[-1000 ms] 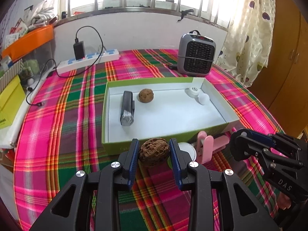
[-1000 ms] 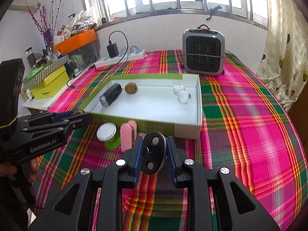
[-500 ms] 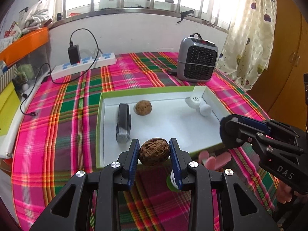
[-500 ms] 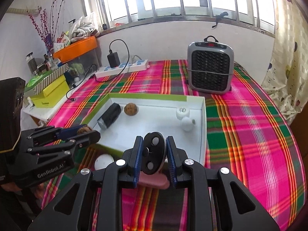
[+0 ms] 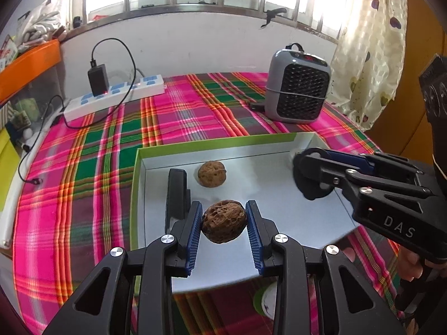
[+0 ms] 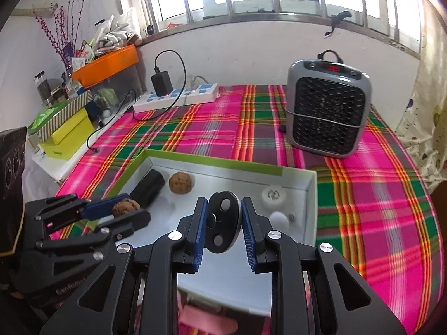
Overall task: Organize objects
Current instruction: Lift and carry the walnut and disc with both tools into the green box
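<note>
My left gripper (image 5: 224, 220) is shut on a brown walnut (image 5: 224, 220) and holds it above the near left part of the white tray with a green rim (image 5: 195, 143). My right gripper (image 6: 223, 223) is shut on a black oval disc (image 6: 223, 222) above the tray's near middle (image 6: 313, 195). In the tray lie a second walnut (image 5: 211, 173), a black cylinder (image 5: 176, 192), a white round cap (image 6: 273, 195) and a white ball (image 6: 279, 218). The right gripper also shows in the left wrist view (image 5: 313, 178), the left one in the right wrist view (image 6: 125, 209).
A grey heater (image 5: 297, 92) stands behind the tray. A white power strip with a charger (image 5: 114, 96) lies at the back left. A pink object (image 6: 204, 319) and a white-and-green lid (image 5: 266, 298) lie on the plaid cloth before the tray. Boxes (image 6: 65, 134) stand left.
Both grippers have moved forward from in front of the tray to above its inside, each still holding its object.
</note>
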